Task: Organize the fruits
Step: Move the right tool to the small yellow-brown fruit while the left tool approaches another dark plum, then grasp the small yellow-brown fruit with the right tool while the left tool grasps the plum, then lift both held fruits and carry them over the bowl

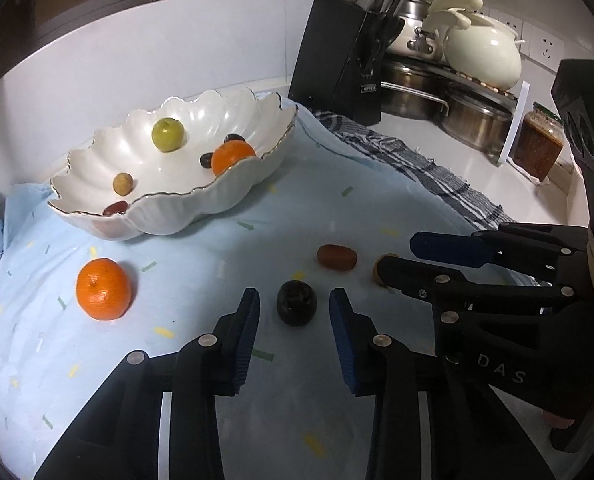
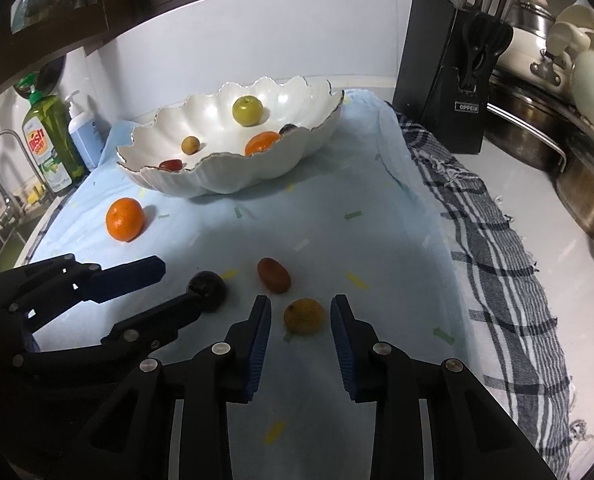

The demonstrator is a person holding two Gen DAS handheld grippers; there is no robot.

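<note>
A white scalloped bowl [image 1: 233, 188] stands at the back of the pale blue cloth and holds a green fruit [image 1: 167, 134], a mandarin [image 1: 233, 156] and several small fruits. Loose on the cloth lie a mandarin [image 1: 104, 294], a reddish-brown oblong fruit [image 1: 336, 257], a dark round fruit [image 1: 297, 307] and a small yellow-brown fruit [image 2: 304, 316]. My left gripper [image 1: 295, 296] straddles the dark fruit, with a gap at each pad. My right gripper [image 2: 300, 302] straddles the yellow-brown fruit the same way, its pads off it. Each gripper also shows in the other's view: the right gripper [image 1: 397, 256], the left gripper [image 2: 177, 280].
A black knife block [image 1: 337, 60], steel pots [image 1: 473, 120], a cream pot and a jar [image 1: 537, 148] crowd the counter at the back right. A checked cloth [image 2: 497, 260] borders the blue one. Dish soap [image 2: 51, 140] and a pump bottle stand by the sink at the left.
</note>
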